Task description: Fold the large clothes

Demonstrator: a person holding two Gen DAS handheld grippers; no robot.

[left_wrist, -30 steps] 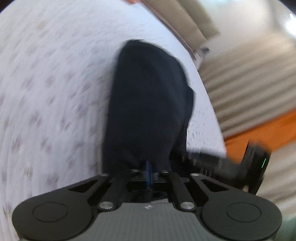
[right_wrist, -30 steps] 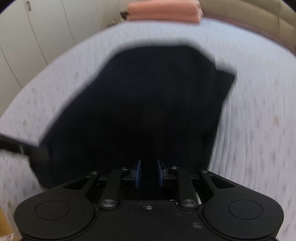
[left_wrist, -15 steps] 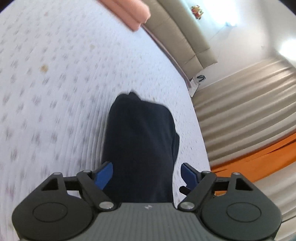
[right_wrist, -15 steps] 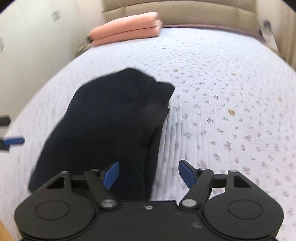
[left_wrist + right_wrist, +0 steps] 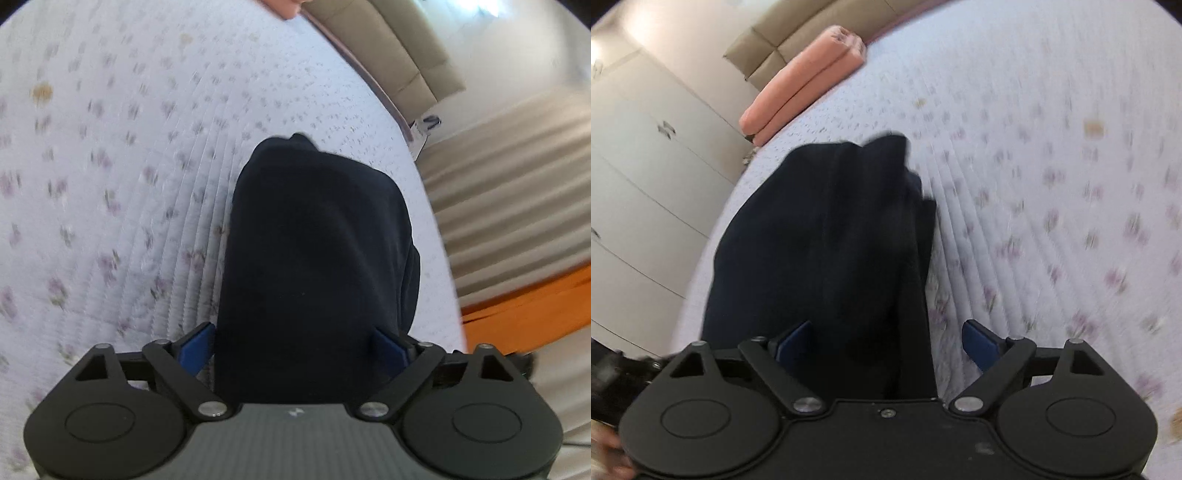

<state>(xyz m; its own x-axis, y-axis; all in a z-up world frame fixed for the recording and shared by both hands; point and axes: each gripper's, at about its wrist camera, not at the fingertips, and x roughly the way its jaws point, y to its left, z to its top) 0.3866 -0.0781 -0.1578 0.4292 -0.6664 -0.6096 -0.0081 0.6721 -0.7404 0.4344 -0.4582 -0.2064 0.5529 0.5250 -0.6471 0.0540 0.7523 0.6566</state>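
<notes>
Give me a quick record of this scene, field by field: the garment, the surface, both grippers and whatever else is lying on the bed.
garment: dark navy garment, folded, lying on the bed
surface: white floral bedspread
left gripper: open, jaws just widened, garment between them, not pinched
right gripper: open, jaws just widened, garment's edge between them
other: folded pink blanket at the far edge

Around my work I count: white bedspread [image 5: 1052,155] with small purple flowers; folded pink blanket [image 5: 803,83] at its far edge; beige headboard [image 5: 402,55]; white wardrobe doors [image 5: 646,177]; pale pleated curtain [image 5: 517,192]; orange strip [image 5: 528,306] below it.
</notes>
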